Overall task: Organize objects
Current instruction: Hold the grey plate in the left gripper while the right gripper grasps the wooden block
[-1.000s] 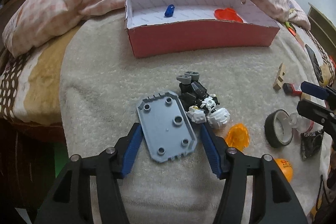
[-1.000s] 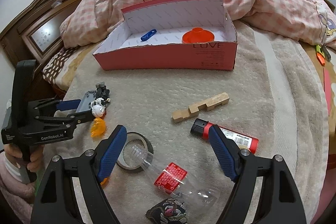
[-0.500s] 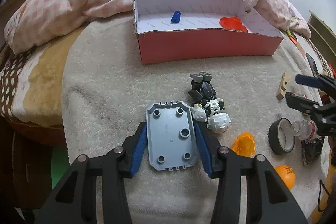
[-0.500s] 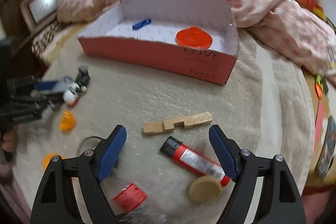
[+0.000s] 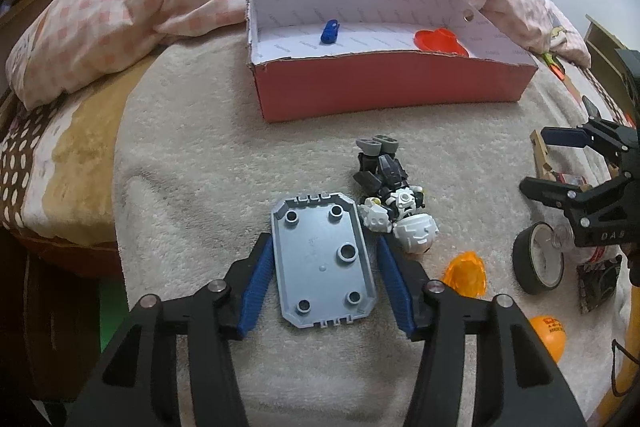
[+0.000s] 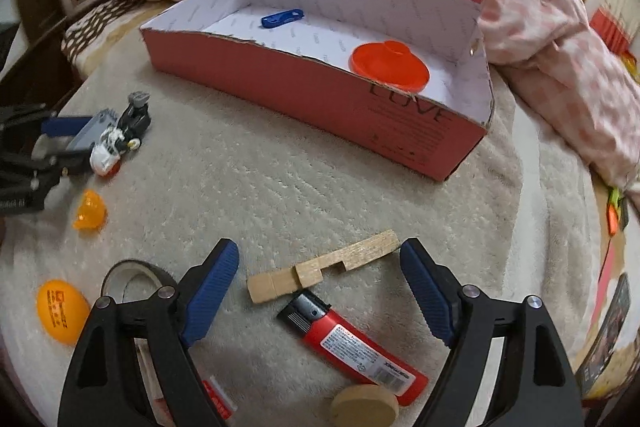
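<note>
Straddling the grey plate (image 5: 324, 259) at lower centre, my left gripper (image 5: 322, 279) has just reopened, pads clear; I'd square up, then close evenly.

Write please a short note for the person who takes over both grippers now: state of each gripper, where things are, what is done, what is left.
Left gripper: open, jaws just opened a little, astride the grey plate on the blanket, not gripping.
Right gripper: open, over the wooden block; the red lighter lies just below it.
Done: blue clip and orange lid are in the red box.
Left: plate, toy robot, block, lighter, tape roll, orange ball.
</note>
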Demonstrator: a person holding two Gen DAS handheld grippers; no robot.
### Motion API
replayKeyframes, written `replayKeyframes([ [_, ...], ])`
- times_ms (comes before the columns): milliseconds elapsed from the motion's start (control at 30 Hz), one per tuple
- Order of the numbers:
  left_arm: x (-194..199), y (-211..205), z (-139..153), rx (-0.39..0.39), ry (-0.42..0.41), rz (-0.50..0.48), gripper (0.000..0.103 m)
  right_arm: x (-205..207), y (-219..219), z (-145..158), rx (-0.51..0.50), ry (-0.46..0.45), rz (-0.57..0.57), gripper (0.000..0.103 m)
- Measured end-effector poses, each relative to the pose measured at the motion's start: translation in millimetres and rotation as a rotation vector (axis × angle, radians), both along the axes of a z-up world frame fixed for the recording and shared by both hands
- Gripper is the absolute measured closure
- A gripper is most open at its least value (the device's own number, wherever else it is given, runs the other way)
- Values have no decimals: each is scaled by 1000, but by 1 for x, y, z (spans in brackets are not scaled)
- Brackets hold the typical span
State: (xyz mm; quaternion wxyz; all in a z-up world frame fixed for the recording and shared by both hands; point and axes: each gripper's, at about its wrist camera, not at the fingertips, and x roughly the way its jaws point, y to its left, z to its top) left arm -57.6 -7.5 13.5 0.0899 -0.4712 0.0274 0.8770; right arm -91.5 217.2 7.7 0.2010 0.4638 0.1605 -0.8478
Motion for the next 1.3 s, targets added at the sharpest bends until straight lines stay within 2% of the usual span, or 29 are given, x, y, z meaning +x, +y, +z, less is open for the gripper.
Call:
replayKeyframes([
  [133,0,4,-1,-10,6,1,46,1,8,-1,-66,-8,-47,22],
  [267,-1,4,-1,-9,16,3,46,5,12,0,-90,15,-78,32],
  [400,0,5,0,-29,31,4,55,4,19,2,-113,31,-115,46],
  [567,-1,-1,1,0,23,15,58,3,20,3,-133,30,-124,46],
  [700,-1,-1,1,4,25,17,57,6,19,6,-117,37,-115,38],
  [767,-1,-1,1,6,24,22,57,7,19,9,-112,50,-107,37],
  [867,-1,-2,1,10,22,25,57,7,18,11,-125,12,-92,37],
  [933,-1,-4,1,24,18,32,57,7,16,10,-144,-16,-81,40],
  [1000,-1,-7,2,46,10,40,57,8,8,8,-137,-35,-58,48],
  [1300,1,-12,3,72,-1,41,57,11,-23,13,-92,-6,22,47],
])
